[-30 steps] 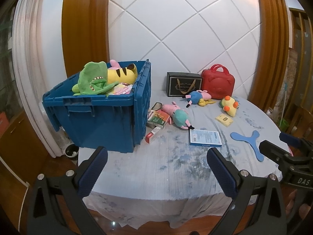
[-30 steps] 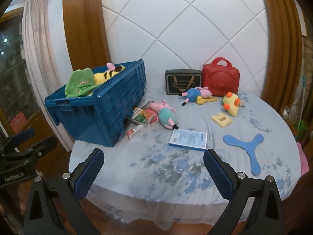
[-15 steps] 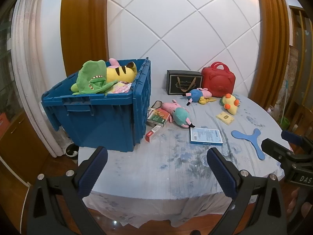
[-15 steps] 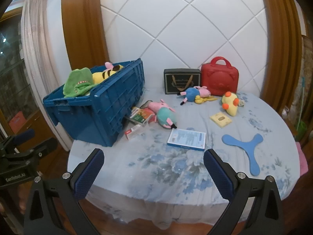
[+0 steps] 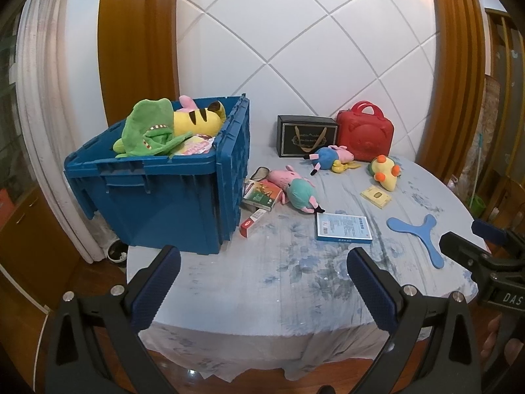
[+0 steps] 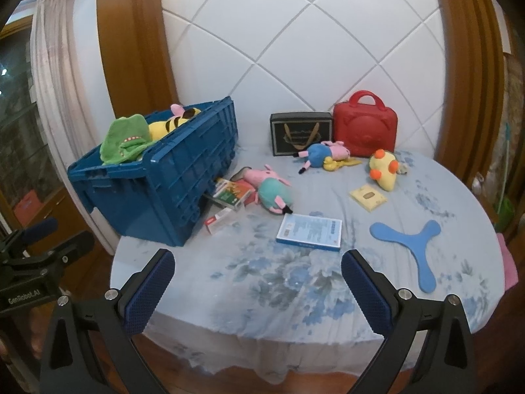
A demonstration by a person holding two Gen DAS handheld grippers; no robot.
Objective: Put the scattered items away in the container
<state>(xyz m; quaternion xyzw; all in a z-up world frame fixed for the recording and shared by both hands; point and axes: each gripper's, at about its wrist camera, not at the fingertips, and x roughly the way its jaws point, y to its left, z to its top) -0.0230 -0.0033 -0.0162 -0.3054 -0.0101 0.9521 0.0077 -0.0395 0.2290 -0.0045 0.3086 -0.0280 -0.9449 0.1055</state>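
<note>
A blue crate stands at the table's left, holding a green plush and a yellow striped plush. On the table lie a pink pig plush, a blue pig plush, a yellow plush, a blue booklet, a blue boomerang, a yellow card and small boxes. My left gripper is open and empty before the table's near edge. My right gripper is open and empty there too. The crate and booklet show in the right wrist view.
A black gift box and a red case stand at the back by the white quilted wall. The round table has a floral cloth. The right gripper shows at the left view's right edge.
Both grippers have drawn back slightly from the table and shifted a little. Nothing on the table has moved.
</note>
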